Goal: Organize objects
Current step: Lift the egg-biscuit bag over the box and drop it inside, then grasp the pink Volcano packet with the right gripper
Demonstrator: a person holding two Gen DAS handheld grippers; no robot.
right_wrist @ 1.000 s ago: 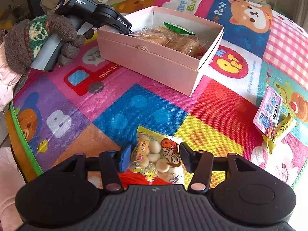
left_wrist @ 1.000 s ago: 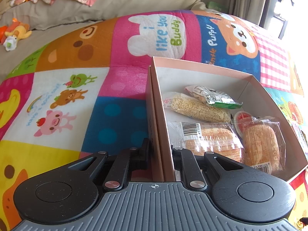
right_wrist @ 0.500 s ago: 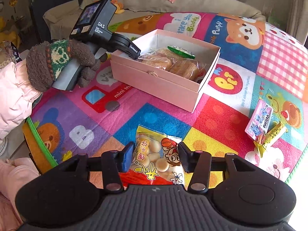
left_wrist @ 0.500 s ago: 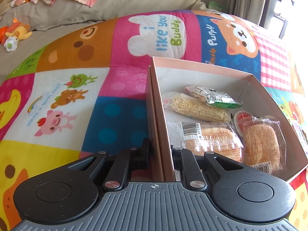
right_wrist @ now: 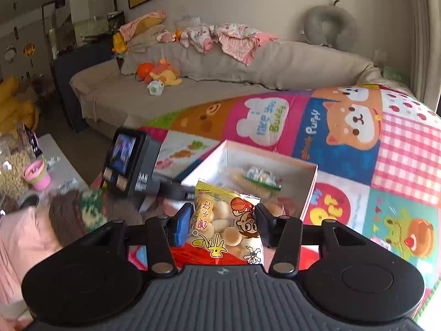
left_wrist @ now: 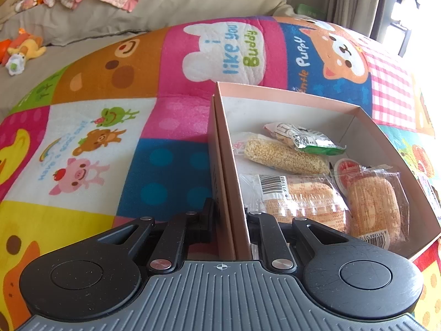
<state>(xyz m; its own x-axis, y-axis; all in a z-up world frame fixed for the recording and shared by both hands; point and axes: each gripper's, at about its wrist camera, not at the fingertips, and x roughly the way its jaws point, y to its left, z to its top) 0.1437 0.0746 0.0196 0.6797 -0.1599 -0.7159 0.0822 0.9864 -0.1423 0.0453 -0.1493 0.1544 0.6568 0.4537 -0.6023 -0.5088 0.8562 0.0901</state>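
Note:
A pink cardboard box (left_wrist: 289, 102) lies open on the patchwork play mat (left_wrist: 165, 82) and holds several wrapped snacks: a puffed-grain bar (left_wrist: 284, 154), a green-edged packet (left_wrist: 303, 138) and bread packs (left_wrist: 372, 204). My left gripper (left_wrist: 230, 220) is shut on the box's near left wall. My right gripper (right_wrist: 224, 223) is shut on a yellow and red snack bag (right_wrist: 226, 229) of round biscuits, held in the air in front of the box (right_wrist: 275, 162).
A beige sofa (right_wrist: 220, 63) with clothes and plush toys stands behind the mat. The left gripper's body with its screen (right_wrist: 129, 162) and a gloved hand (right_wrist: 77, 212) show at the box's left. A low table with a pink cup (right_wrist: 37, 173) is at far left.
My right gripper has lifted the snack bag off the mat and tilted up toward the box, so the sofa now shows. The left gripper has stayed clamped on the box wall.

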